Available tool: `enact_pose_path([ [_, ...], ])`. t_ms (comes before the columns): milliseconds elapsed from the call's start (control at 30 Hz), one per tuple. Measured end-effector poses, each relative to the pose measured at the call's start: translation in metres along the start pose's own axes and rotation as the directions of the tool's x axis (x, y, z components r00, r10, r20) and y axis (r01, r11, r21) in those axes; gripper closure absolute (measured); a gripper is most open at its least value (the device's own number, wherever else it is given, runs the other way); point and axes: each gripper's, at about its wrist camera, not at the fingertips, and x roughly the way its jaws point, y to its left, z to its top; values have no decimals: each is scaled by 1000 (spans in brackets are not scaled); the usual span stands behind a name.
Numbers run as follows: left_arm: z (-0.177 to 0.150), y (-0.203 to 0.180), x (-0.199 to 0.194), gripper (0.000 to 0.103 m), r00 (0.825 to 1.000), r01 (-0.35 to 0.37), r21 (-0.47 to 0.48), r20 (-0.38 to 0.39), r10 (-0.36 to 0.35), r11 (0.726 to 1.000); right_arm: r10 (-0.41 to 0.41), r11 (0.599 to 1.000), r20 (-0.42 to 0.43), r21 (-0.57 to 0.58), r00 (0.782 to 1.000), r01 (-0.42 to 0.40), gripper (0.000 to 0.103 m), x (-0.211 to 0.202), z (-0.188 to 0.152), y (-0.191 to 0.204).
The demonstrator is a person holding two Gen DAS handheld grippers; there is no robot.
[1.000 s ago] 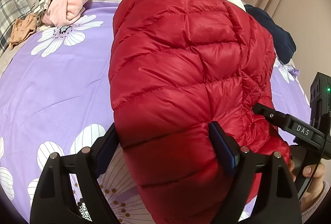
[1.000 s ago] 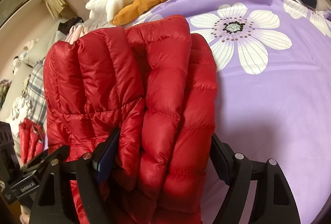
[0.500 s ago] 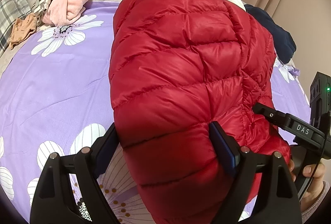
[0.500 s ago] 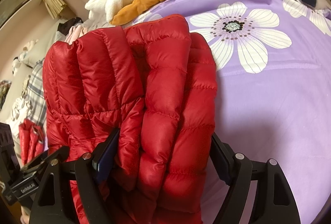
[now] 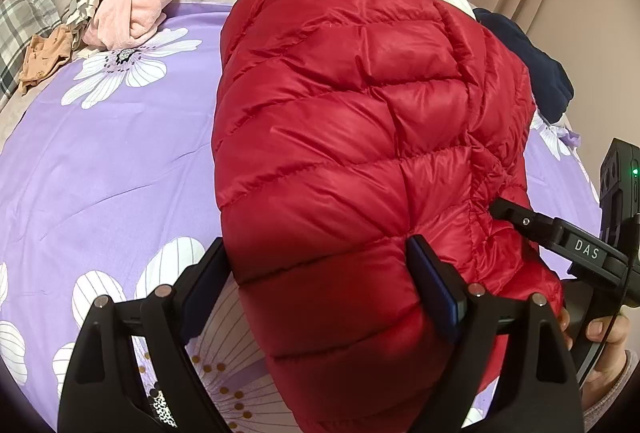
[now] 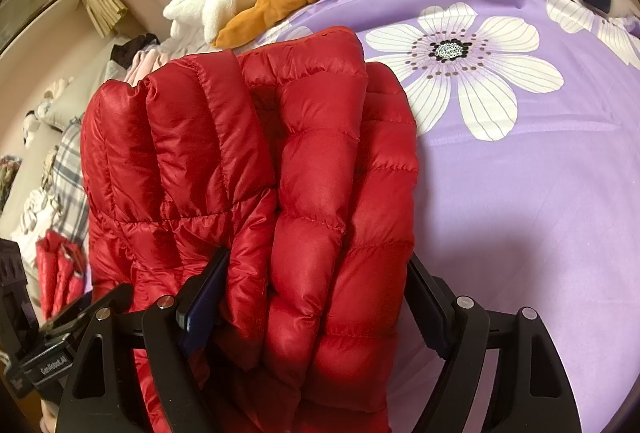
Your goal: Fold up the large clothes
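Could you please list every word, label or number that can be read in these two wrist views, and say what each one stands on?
"DAS": white letters on the black body of the right gripper, seen in the left wrist view.
"GenRobot.AI": small white print on the black body of the left gripper, seen in the right wrist view; blurred, so this reading is uncertain.
No readable text shows on the red down jacket or the floral bedsheet.
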Motion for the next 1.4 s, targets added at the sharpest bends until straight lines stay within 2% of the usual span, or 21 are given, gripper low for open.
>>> enact_pose_path([
  [933,-4,1,-2,14,1000,-2,-2,-5,2,1000,-1,1000,-3,4,1000,1,22,-1,-1,0],
  [1400,-12,4,-13,14,1000,2,-13,-16,-2,1000,-2,1000,-14,31,1000,3,22,-16,-8,-5],
])
